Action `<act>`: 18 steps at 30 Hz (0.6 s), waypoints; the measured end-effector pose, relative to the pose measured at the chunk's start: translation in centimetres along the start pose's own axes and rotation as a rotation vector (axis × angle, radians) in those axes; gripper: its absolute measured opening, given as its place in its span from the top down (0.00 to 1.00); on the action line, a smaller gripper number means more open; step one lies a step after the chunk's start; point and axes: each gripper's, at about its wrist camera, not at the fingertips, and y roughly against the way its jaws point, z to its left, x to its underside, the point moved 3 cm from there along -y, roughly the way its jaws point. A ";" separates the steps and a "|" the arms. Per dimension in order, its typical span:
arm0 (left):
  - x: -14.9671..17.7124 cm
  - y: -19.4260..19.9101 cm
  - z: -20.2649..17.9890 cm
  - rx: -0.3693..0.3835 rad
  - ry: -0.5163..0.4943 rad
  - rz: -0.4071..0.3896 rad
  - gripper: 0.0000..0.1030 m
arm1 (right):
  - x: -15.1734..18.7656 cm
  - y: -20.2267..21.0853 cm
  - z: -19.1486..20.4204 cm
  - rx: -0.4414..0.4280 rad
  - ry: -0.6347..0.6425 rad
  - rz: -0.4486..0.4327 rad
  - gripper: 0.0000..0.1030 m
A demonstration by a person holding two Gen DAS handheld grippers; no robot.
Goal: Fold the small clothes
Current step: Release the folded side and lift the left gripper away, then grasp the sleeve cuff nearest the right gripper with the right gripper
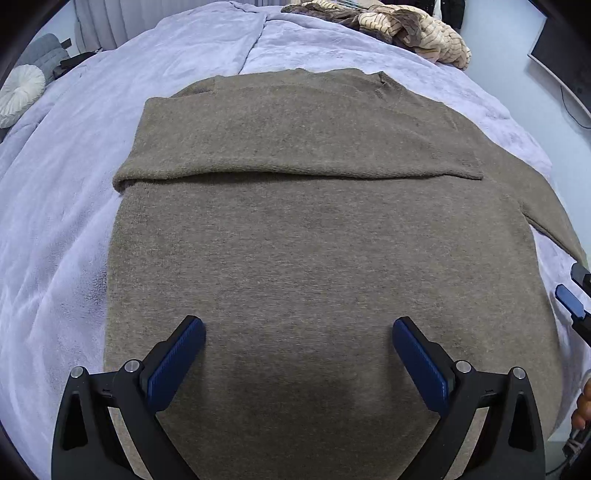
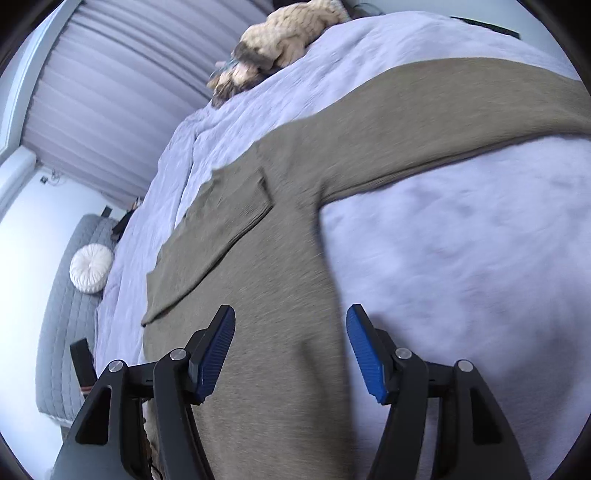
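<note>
While both grippers, left [image 1: 298,325] and right [image 2: 290,314], hover wide and empty, the sweater's [image 1: 314,251] folded sleeve [image 1: 295,140] beyond the fingertips could slip if snagged.

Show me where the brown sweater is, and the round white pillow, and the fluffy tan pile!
brown sweater [image 1: 314,258]: left wrist view, middle of its body.
round white pillow [image 2: 91,268]: right wrist view, its centre.
fluffy tan pile [image 1: 417,27]: left wrist view, on the striped tan fabric.
</note>
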 end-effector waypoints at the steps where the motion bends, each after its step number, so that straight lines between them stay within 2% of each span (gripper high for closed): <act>1: -0.1 0.1 -0.5 0.009 -0.002 -0.005 0.01 | -0.3 0.5 -0.8 0.002 -0.019 -0.013 0.35; 8: -0.8 0.6 -6.0 0.055 -0.069 -0.038 0.01 | -3.1 4.7 -7.2 -0.009 -0.201 -0.123 0.35; 14: -0.5 -0.2 -10.2 0.103 -0.120 0.016 0.01 | -5.5 7.5 -11.2 -0.072 -0.339 -0.207 0.35; 18: -0.7 -0.3 -11.6 0.117 -0.117 0.009 0.01 | -7.1 9.2 -13.0 -0.056 -0.384 -0.275 0.35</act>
